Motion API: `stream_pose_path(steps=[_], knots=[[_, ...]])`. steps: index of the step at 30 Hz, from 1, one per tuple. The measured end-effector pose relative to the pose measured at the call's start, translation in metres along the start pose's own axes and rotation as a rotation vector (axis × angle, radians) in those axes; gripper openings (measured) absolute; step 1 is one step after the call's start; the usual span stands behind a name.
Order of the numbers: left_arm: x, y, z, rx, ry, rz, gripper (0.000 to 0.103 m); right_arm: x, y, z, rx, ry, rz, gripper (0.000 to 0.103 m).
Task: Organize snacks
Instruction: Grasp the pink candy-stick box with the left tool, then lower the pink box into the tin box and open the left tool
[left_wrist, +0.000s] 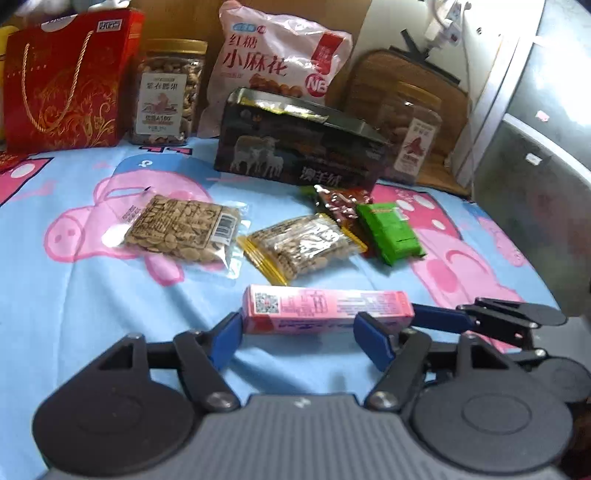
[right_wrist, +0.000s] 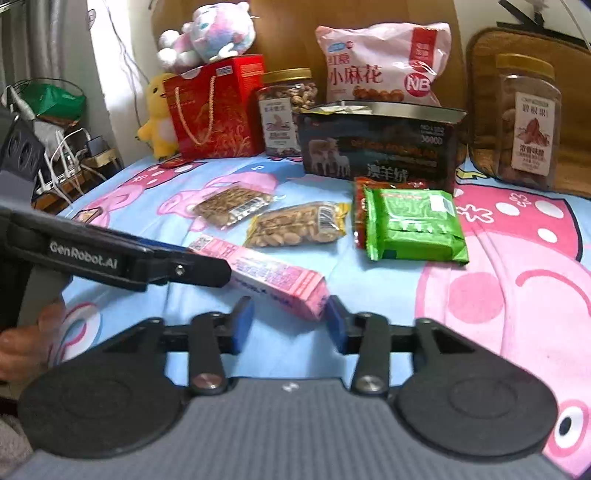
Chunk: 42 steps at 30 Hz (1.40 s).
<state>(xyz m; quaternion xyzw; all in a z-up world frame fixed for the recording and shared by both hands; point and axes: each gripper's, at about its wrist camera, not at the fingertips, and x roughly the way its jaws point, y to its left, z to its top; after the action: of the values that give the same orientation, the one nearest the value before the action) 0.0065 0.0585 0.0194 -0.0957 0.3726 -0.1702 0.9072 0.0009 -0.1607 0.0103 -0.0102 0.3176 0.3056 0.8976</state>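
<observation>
Two grippers, left (left_wrist: 297, 334) and right (right_wrist: 290, 325), both with jaws released, flanking opposite ends of long pink cardboard snack box (left_wrist: 325, 308) lying flat on blue cartoon-print bedsheet (left_wrist: 74, 295).

Both wrist cameras look low and close across the bedsheet (left_wrist: 74, 295), sharing the pink box (right_wrist: 273, 277).

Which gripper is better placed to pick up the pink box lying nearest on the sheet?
Probably left. The left gripper is open with the pink box lying lengthwise between its blue fingers. The right gripper is open too, but faces only the box's end corner.
</observation>
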Motion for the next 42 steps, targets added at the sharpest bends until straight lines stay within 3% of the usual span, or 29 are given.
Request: stream_pose_path(steps=[1,4,6,8,10,18,21,25,28,31,36,42], knots=[[-0.005,0.003,0.001,-0.01,-0.017,-0.012,0.079,-0.002,0.001,-0.001,-0.006,-0.004,0.002,0.054],[-0.014,0.013,0.008,-0.043,-0.053,-0.037,0.081,-0.002,0.001,-0.003,-0.011,-0.004,-0.007,0.054],[-0.009,0.018,0.012,-0.068,-0.034,-0.057,0.076,0.0,0.001,-0.004,-0.004,0.0,-0.011,0.054],[0.001,0.021,0.015,-0.082,0.009,-0.079,0.061,0.001,0.001,-0.004,-0.006,-0.001,-0.009,0.054],[0.014,0.023,0.013,-0.094,0.064,-0.095,0.059,0.003,0.002,-0.003,-0.004,0.001,-0.002,0.053],[0.001,0.009,0.012,-0.052,0.037,-0.098,0.059,0.001,-0.002,0.004,-0.042,-0.007,-0.04,0.039],[-0.007,0.003,0.031,-0.036,-0.003,-0.099,0.059,-0.005,-0.011,0.019,-0.009,-0.048,-0.021,0.038],[-0.004,-0.007,0.08,-0.002,-0.068,-0.115,0.059,-0.01,-0.032,0.057,0.0,-0.144,-0.055,0.038],[0.01,-0.021,0.116,0.065,-0.146,-0.089,0.059,-0.005,-0.057,0.086,0.04,-0.212,-0.076,0.038],[0.035,-0.029,0.147,0.07,-0.168,-0.085,0.059,0.011,-0.078,0.107,0.044,-0.236,-0.122,0.038],[0.081,-0.031,0.179,0.036,-0.156,-0.066,0.059,0.046,-0.112,0.127,0.061,-0.229,-0.16,0.038],[0.123,-0.023,0.186,0.009,-0.116,-0.005,0.059,0.069,-0.126,0.127,0.081,-0.21,-0.168,0.041]])
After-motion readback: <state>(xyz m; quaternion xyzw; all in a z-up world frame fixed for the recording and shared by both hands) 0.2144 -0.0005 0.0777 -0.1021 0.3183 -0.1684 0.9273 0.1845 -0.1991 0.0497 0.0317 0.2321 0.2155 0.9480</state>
